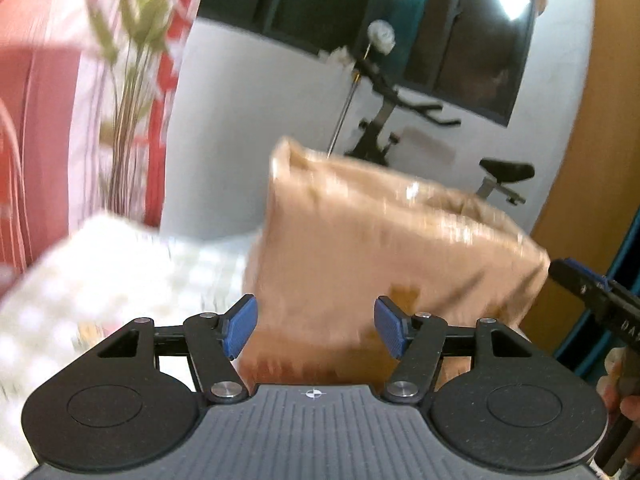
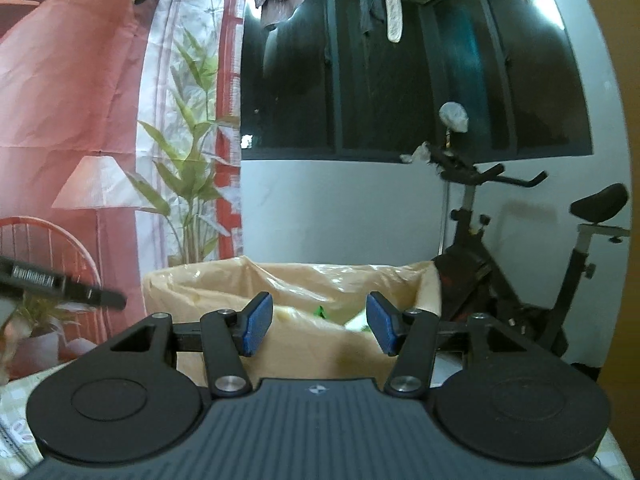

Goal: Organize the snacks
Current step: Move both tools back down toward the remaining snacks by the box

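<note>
A tan box lined with a thin orange plastic bag (image 2: 304, 280) stands on the table, seen blurred in the left wrist view (image 1: 384, 232). Inside it show a green scrap (image 2: 320, 312) and a white packet (image 2: 358, 323), mostly hidden. My left gripper (image 1: 315, 326) is open just short of the box's near side, with nothing between its blue pads (image 1: 240, 328). My right gripper (image 2: 320, 326) is open too, level with the box's rim, and holds nothing. Each gripper shows at the edge of the other's view: the right one (image 1: 596, 300), the left one (image 2: 64, 286).
A white checked tablecloth (image 1: 100, 272) covers the table left of the box. Behind the table stand an exercise bike (image 2: 480, 248), a white wall under dark windows (image 2: 340, 208) and a printed backdrop with a plant and lamp (image 2: 120, 140). A wooden panel (image 1: 600, 140) is at the right.
</note>
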